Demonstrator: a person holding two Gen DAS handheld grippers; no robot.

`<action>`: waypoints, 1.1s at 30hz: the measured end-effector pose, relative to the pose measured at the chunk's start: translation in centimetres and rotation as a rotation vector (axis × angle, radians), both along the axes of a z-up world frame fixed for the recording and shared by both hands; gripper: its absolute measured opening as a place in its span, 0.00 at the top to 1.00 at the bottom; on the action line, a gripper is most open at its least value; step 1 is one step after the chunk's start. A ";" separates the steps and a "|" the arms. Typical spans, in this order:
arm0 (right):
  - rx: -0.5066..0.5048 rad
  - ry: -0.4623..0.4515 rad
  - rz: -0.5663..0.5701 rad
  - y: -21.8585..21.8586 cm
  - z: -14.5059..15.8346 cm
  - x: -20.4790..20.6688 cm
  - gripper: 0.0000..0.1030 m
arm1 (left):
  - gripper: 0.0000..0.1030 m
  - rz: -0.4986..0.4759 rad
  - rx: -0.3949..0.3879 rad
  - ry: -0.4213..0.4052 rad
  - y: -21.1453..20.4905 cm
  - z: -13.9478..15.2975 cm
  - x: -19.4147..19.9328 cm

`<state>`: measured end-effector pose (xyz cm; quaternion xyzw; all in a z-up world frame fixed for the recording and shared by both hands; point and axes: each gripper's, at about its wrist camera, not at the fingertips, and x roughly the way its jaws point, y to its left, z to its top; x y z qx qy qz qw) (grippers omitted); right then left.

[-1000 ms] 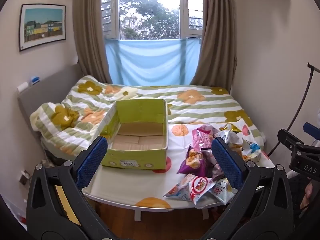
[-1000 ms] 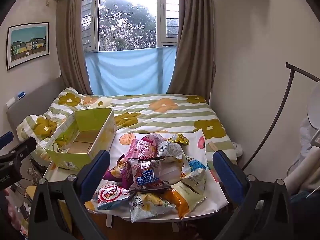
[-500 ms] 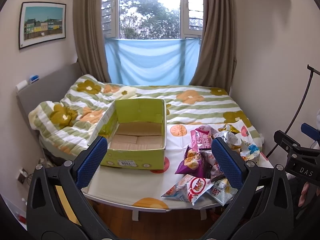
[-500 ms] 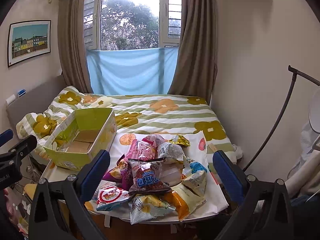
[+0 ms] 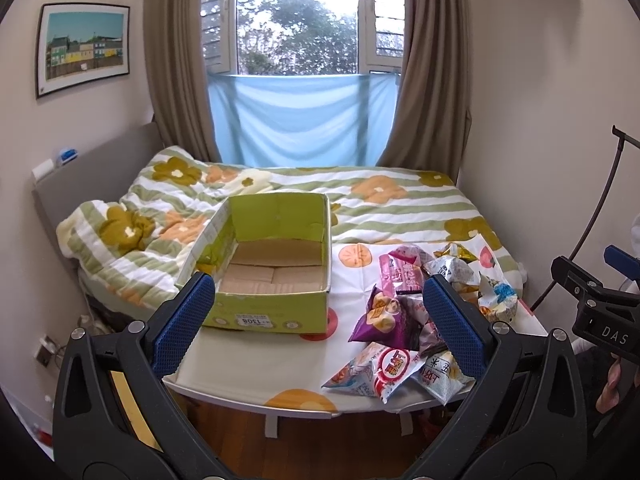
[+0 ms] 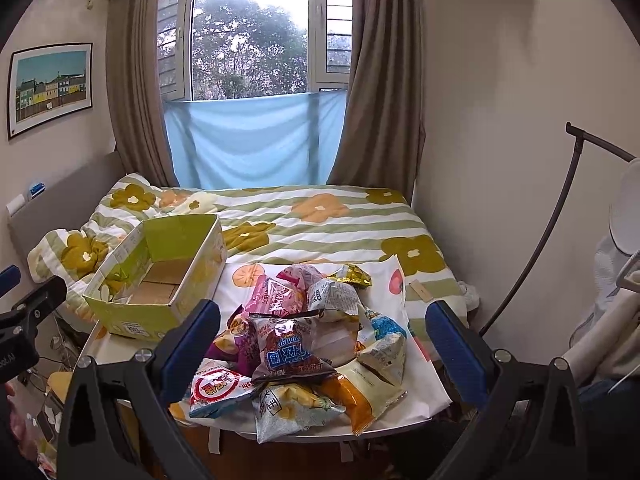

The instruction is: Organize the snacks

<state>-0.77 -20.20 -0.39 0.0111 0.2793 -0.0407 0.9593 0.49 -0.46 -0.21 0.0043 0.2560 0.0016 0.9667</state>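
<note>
Right wrist: snack pile [image 6: 304, 344] overlapping, lower packets hidden | both tools wide, empty

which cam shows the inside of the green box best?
Left wrist: the green box faces it head-on, its whole cardboard floor visible and bare. Right wrist sees the box obliquely at left, its near wall hiding part of the floor.

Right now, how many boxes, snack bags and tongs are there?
Green box: 1
Tongs: 2, the left tongs and right tongs, both open
Snack bags: about 12; they overlap in a pile, so the exact number is unclear
Total: about 15
</note>
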 end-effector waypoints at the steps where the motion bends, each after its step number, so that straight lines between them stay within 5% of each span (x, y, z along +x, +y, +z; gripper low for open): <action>1: 0.001 0.000 0.001 0.0 0.0 0.0 0.00 | 0.00 0.001 0.004 0.000 -0.1 0.0 0.0; 33: 0.004 0.005 0.008 -0.3 -0.1 0.2 0.00 | 0.00 -0.015 -0.003 0.017 -0.4 -0.6 0.3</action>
